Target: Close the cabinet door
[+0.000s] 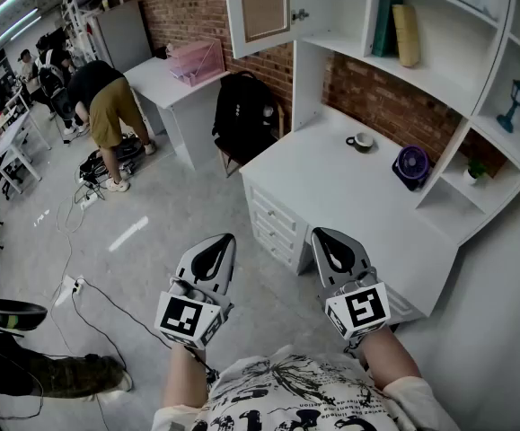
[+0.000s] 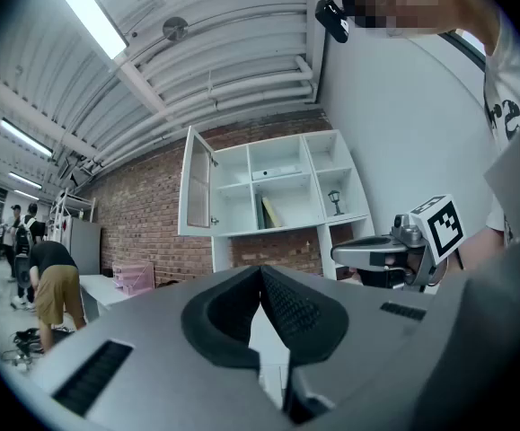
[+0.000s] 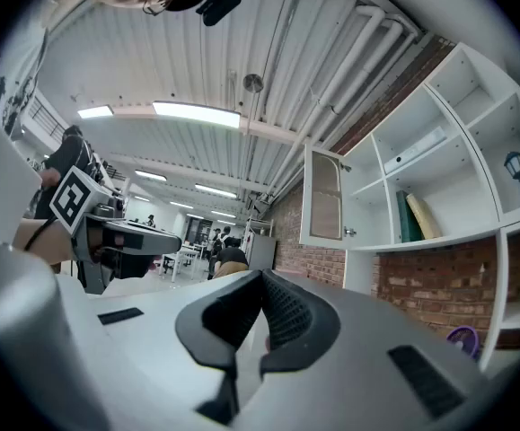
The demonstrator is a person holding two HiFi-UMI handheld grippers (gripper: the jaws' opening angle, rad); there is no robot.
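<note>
I hold left gripper [image 1: 216, 243] and right gripper [image 1: 328, 239] closed, empty. A desk [image 1: 331, 182] and, I think, a backpack [image 1: 244, 110] stand below the open cabinet door [image 1: 264, 7].

White desk [image 1: 331, 191] by brick wall: cup on saucer [image 1: 361, 141] near the back, purple fan [image 1: 411, 165] to its rt, apart from it. Shelf unit [image 1: 439, 83] sits over the desk, w/ cabinet door [image 1: 264, 7] open at its left end. Upper shelf: teal book [image 1: 386, 23] & yellowish book [image 1: 407, 34], touching. Rt cubby: blue lamp [image 1: 514, 103]; cubby below it: small plant [image 1: 475, 171]. 2nd white table [image 1: 156, 83] further left w/ pink tray [image 1: 197, 61]. Floor [image 1: 179, 214]: cables [image 1: 107, 326], power strip [image 1: 71, 285].
</note>
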